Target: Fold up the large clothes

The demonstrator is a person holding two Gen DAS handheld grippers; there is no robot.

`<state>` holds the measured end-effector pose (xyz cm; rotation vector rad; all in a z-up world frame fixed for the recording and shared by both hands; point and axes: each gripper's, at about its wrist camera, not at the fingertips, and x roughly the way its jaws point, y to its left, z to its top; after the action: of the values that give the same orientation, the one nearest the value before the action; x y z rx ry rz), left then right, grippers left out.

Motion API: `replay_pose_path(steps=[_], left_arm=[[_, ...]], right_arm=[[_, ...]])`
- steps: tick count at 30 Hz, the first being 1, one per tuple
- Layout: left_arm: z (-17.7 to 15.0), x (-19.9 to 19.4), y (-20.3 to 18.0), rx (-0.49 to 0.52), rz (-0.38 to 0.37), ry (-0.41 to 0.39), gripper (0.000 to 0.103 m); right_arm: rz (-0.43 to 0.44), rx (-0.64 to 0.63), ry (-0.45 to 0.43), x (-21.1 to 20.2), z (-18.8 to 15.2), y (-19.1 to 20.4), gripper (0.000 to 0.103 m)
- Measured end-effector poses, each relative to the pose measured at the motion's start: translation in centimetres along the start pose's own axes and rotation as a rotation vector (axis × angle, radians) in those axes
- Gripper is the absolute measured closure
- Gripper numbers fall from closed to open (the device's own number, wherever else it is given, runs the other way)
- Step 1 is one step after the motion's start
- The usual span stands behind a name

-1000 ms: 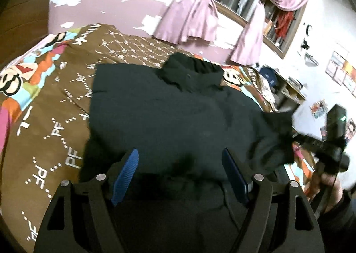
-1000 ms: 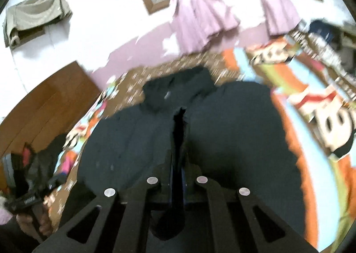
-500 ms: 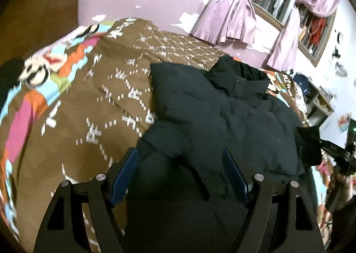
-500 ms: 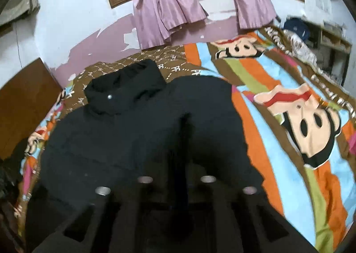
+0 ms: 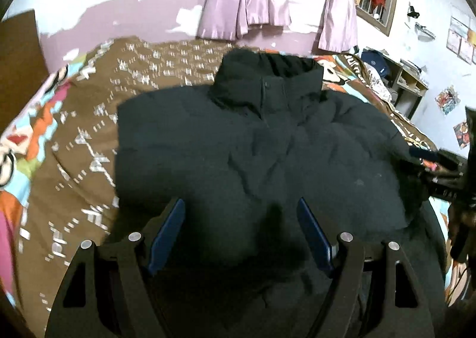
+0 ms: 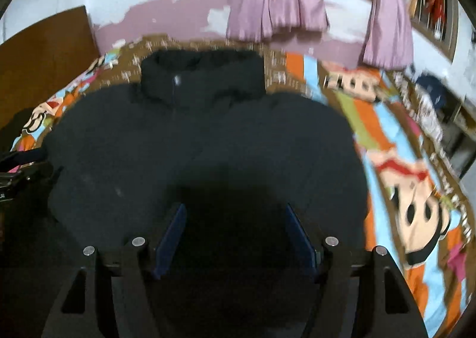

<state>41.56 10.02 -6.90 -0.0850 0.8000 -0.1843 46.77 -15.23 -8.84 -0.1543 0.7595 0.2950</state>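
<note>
A black puffer jacket (image 5: pixel 261 159) is laid flat on the patterned bedspread (image 5: pixel 89 135), collar toward the pink curtains (image 5: pixel 247 4). Sides seem tucked in, so the bottom-up fold is judged next; the hem nearest the cameras needs pinching on both sides. Left gripper (image 5: pixel 241 231) is held wide apart above the hem, nothing grasped. Right gripper (image 6: pixel 235 231) is opening above the jacket, nothing pinched between the pads.
</note>
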Motion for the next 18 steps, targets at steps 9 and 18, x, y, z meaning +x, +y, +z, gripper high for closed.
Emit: replay_pose_path(steps=[9, 18], left_arm=[[-1.8, 4.1, -0.2, 0.047, 0.107, 0.117, 0.019], [-3.4, 4.7, -0.5, 0.094, 0.156, 0.066, 0.011]], right_arm=[[0.039, 0.009, 0.029, 2.8, -2.6, 0.0, 0.023], [0.054, 0.041, -0.073, 3.4, -4.6, -0.3, 0.022]])
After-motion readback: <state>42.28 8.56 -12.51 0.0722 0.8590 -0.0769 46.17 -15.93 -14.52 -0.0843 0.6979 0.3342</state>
